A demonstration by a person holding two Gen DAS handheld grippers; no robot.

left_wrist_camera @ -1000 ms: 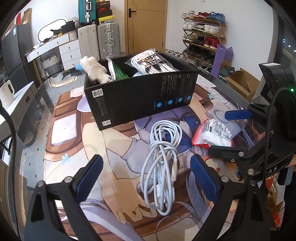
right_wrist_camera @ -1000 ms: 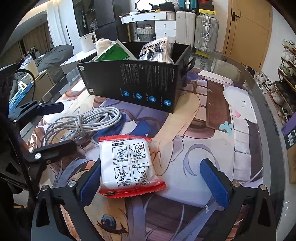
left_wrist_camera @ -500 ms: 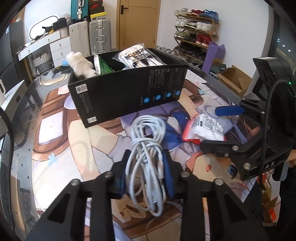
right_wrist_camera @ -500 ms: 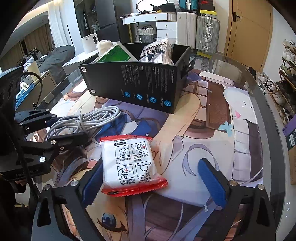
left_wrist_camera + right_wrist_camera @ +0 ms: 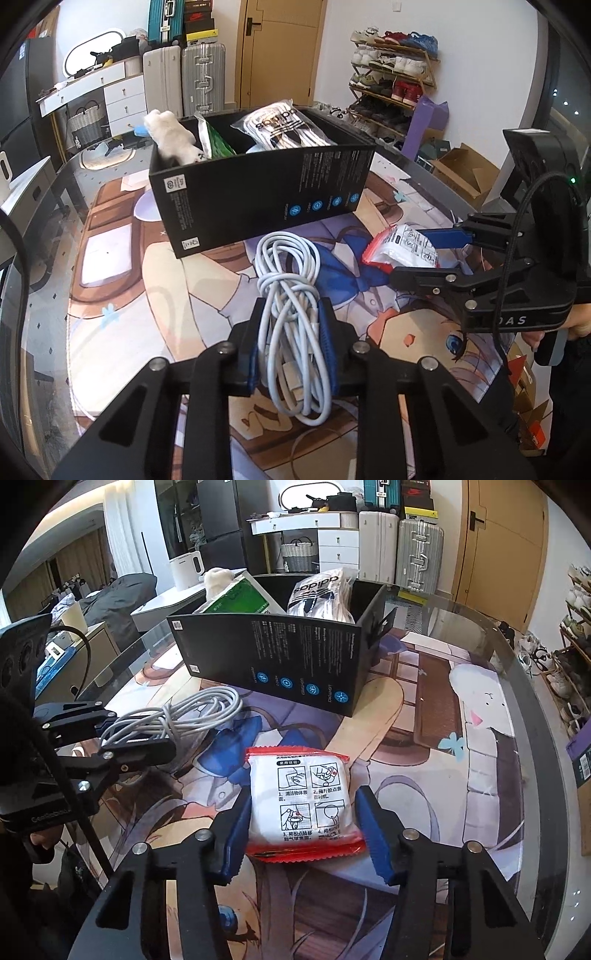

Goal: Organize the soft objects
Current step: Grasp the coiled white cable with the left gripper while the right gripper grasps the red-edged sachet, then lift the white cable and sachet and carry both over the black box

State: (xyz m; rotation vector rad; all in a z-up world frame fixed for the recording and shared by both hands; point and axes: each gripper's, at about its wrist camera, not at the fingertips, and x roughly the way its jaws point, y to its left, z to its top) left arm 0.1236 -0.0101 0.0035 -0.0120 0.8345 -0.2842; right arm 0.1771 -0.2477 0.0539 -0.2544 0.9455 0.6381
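Note:
My left gripper (image 5: 291, 347) is shut on a coiled white cable (image 5: 290, 295) and holds it just above the printed mat; the cable also shows in the right wrist view (image 5: 184, 716). My right gripper (image 5: 304, 827) is closed on both sides of a white packet with red edges (image 5: 301, 801). The packet also shows in the left wrist view (image 5: 404, 245). A black box (image 5: 258, 188) stands behind both and holds a white plush toy (image 5: 168, 136), a green packet (image 5: 214, 142) and a bagged white item (image 5: 284, 127).
The table (image 5: 424, 716) is glass-edged with a printed cartoon mat. The black box (image 5: 295, 657) stands at the far middle. Beyond the table stand suitcases (image 5: 184, 81), a white dresser (image 5: 317, 535) and a shoe rack (image 5: 391, 85).
My left gripper closed on the cable and lifted it slightly. My right gripper moved forward and its fingers closed in onto the packet's sides.

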